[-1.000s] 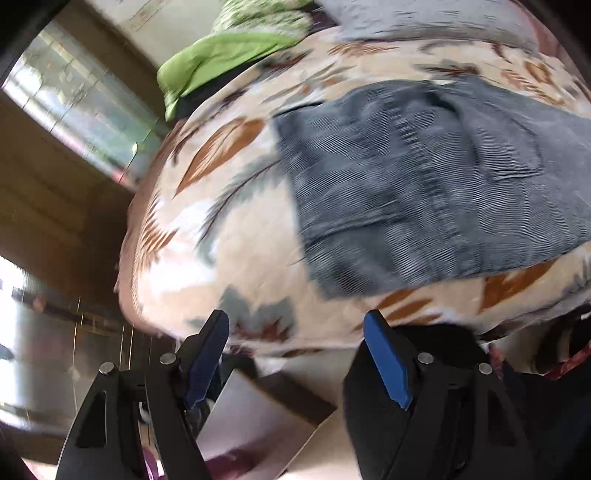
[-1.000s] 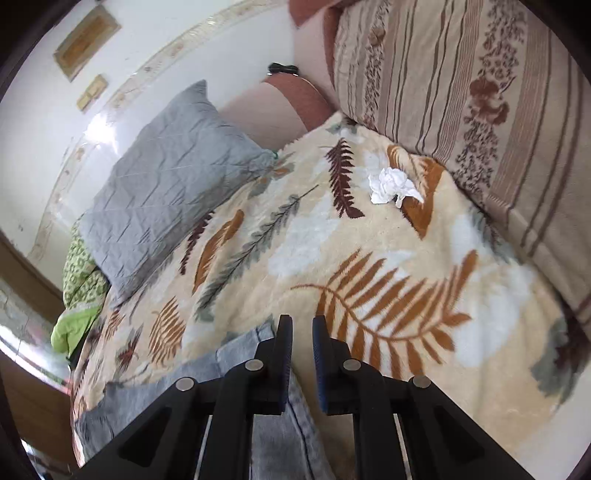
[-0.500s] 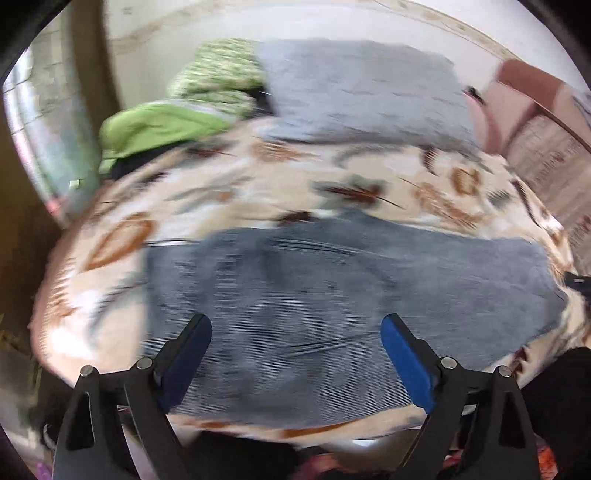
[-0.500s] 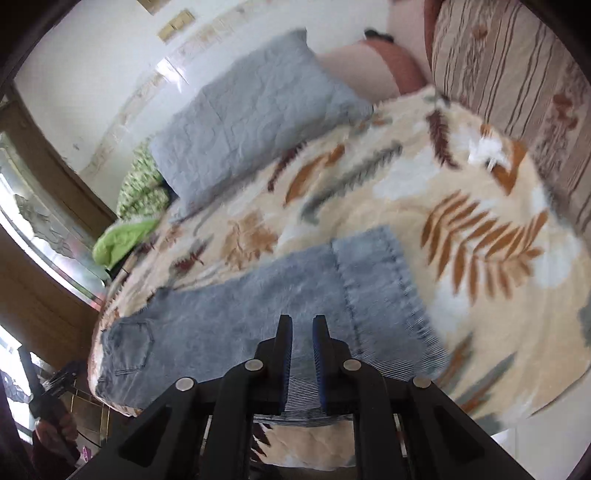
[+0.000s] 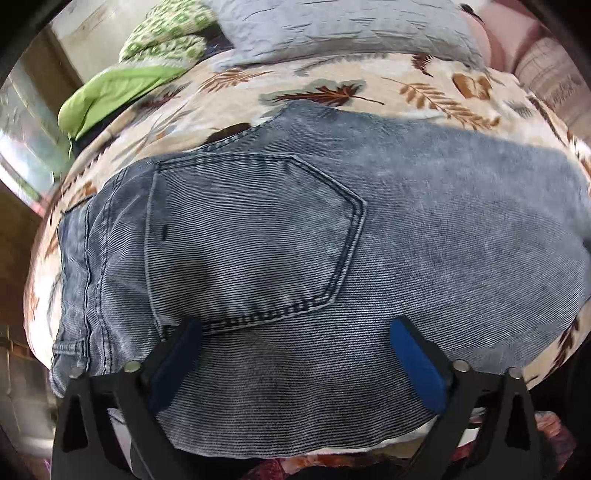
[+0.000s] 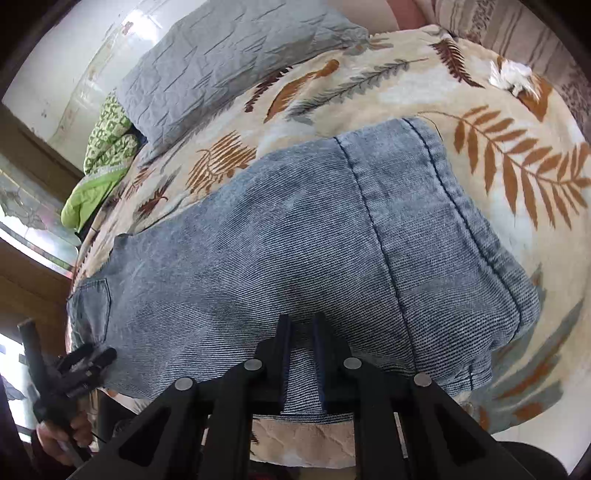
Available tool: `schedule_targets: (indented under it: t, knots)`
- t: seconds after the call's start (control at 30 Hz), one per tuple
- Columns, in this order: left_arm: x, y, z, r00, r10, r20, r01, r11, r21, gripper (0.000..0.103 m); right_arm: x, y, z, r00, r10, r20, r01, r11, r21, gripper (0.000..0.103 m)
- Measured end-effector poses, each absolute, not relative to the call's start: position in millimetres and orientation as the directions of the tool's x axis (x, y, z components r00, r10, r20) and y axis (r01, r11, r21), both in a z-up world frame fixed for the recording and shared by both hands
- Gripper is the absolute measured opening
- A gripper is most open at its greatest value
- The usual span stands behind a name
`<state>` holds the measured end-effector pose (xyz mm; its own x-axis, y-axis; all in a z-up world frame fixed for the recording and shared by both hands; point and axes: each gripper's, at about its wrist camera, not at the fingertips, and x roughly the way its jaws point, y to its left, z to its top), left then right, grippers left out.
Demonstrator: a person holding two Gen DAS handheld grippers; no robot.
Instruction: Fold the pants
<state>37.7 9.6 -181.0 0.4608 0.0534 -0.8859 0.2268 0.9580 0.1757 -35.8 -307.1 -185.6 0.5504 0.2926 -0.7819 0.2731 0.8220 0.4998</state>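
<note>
The pants lie flat on the leaf-print blanket, already doubled leg on leg, so the step in hand looks like setting up for the crosswise fold. Their long axis runs left to right along the near side of the bed: the waistband and back pocket sit at the left end, toward the green bedding, and the hemmed cuffs point right, toward the striped cushion.

At the left, the left gripper hovers over the seat of the pants just below the pocket, its blue-padded jaws spread wide with nothing between them.

Further right, the right gripper hangs over the lower leg near the front edge of the fabric. Its jaws stand almost together with only a thin slot showing denim behind; I cannot tell whether any cloth is pinched there.

The next move, as I judge it, calls for each gripper to catch an edge, the right one needing to open first unless it already holds cloth, and for one end to be carried over to meet the other, with both layers taken together so the legs do not slide apart.
</note>
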Motion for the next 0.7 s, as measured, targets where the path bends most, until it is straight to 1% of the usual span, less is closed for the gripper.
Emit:
schedule_targets:
  t: [0.13, 0.23, 0.3, 0.47, 0.5, 0.6, 0.7]
  knots:
    - [35.3, 13.1, -185.6, 0.489, 0.011, -0.872, 0.203, 0.971, 0.126, 0.103, -34.7, -301.6, -183.6, 0.542, 0.265, -0.797, 0.276, 0.84, 0.467, 0.015]
    - [29.5, 16.0, -186.3, 0.527, 0.015, -0.85, 0.194, 0.971, 0.138, 0.103, -31.4, -299.4, -184.1, 0.537, 0.252, -0.805, 0.27, 0.853, 0.447, 0.015]
    - [30.5, 15.1, -186.2, 0.528, 0.016, -0.849, 0.195, 0.971, 0.139, 0.103, -30.1, -302.7, -187.3, 0.542, 0.271, -0.795, 0.28, 0.834, 0.475, 0.015]
    - [40.0, 17.0, -176.9, 0.449, 0.014, -0.893, 0.231, 0.964, 0.131, 0.103, -33.0, -314.0, -189.4, 0.571, 0.321, -0.756, 0.307, 0.77, 0.559, 0.014]
    - [39.9, 19.3, -172.0, 0.457, 0.024, -0.889, 0.221, 0.965, 0.139, 0.103, -34.5, -313.7, -186.8, 0.579, 0.307, -0.755, 0.31, 0.774, 0.553, 0.014]
    - [35.2, 32.2, -149.3, 0.541, 0.059, -0.839, 0.162, 0.972, 0.173, 0.103, -37.2, -302.7, -169.7, 0.614, 0.208, -0.761, 0.289, 0.838, 0.463, 0.016]
    - [38.1, 52.1, -127.5, 0.583, 0.088, -0.808, 0.097, 0.979, 0.177, 0.103, -38.5, -285.1, -148.9, 0.671, 0.195, -0.715, 0.204, 0.879, 0.431, 0.016]
